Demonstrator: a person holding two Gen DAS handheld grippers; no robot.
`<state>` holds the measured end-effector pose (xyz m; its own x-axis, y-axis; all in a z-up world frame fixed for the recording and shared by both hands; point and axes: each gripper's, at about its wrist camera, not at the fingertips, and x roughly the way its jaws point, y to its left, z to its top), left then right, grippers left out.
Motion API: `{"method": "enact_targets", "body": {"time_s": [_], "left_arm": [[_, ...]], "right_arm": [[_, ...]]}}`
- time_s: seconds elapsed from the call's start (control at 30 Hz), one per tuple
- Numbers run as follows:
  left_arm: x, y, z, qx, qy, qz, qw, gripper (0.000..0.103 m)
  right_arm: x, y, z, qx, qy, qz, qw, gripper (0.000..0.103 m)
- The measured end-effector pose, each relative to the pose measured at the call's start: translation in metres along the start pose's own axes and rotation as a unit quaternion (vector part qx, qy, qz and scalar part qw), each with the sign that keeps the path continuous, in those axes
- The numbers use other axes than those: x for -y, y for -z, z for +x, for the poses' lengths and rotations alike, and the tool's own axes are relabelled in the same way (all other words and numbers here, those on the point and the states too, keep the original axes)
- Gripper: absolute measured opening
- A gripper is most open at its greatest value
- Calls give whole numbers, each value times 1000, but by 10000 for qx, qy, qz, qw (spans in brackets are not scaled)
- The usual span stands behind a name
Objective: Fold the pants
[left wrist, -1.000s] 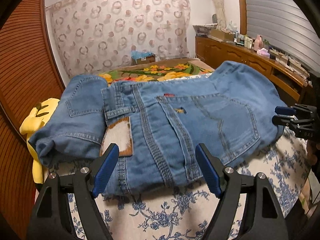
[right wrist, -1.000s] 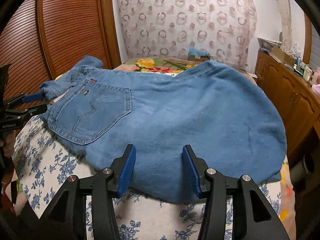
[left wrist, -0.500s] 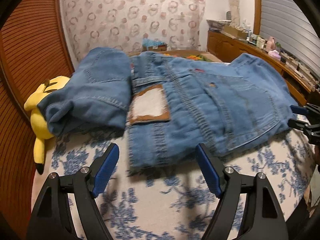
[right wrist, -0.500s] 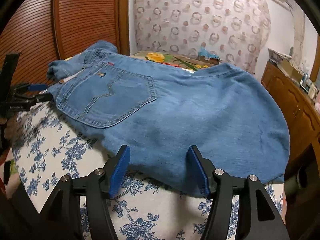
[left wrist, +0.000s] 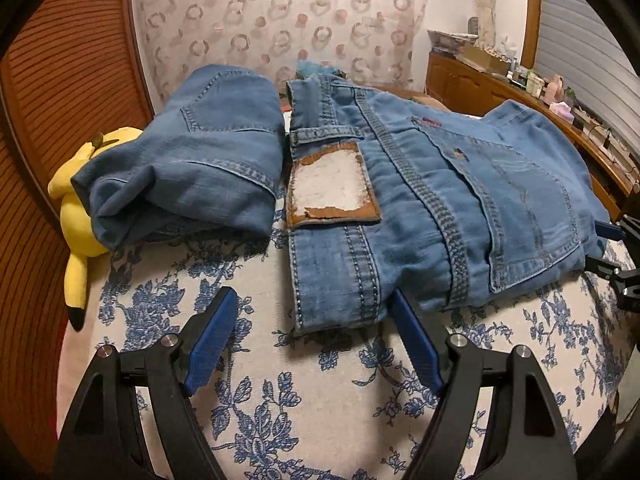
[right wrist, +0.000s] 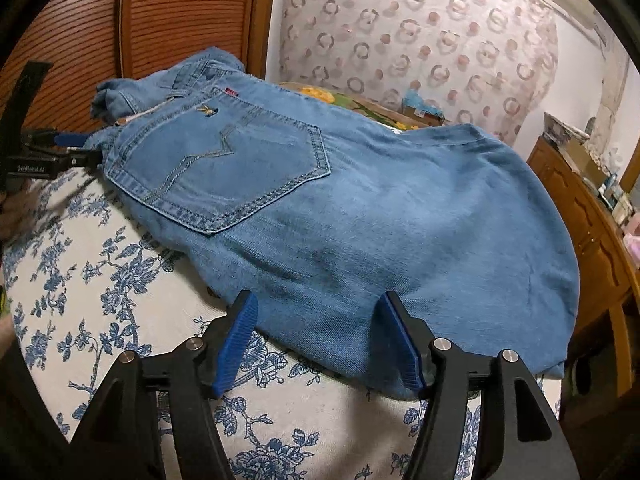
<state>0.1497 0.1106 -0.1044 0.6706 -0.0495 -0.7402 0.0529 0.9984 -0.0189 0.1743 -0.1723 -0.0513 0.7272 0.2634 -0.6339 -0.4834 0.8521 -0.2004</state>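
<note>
- Blue jeans lie folded on a bed covered with a white sheet printed in blue flowers, the waistband end toward the bed's left edge and the near fold close to its front edge.
- A worn leather patch shows on the waistband; a back pocket faces up.
- A second folded pair of jeans sits just beside the waistband, nearer the left edge, partly over a yellow plush toy.
- The left gripper hovers at the front edge with its blue pads spread wide, holding nothing, just short of the waistband corner.
- The right gripper also stands wide, its pads straddling the near fold of denim without clamping it.
- A wooden dresser lines the wall beyond the bed's right edge.
</note>
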Motion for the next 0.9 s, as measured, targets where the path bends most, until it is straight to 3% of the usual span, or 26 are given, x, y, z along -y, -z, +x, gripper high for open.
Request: {"method": "enact_targets", "body": {"time_s": [0.27,0.6,0.77,0.83,0.9], "left_arm": [[-1,-7,6,-96,116,-32,9999,79],[-7,-12,17,-273,451,-160,9985,66],[-3,-14,13,-177,550,-92,9983,39],[1,-17,8,-80,569,-43,9983,30],[8,-21,1,7,643,43,9979,17]], "right_arm": [[-3,-10,9,-218,69,-88,9997,66],[0,-23,19,-422,-144,-216,9988,66],[9,-24,24,-405,-386,-40,9984,58],[14,-22,22,-364,-318,1,9988,41],[16,-21,22,-356,-309,-8,9989,32]]}}
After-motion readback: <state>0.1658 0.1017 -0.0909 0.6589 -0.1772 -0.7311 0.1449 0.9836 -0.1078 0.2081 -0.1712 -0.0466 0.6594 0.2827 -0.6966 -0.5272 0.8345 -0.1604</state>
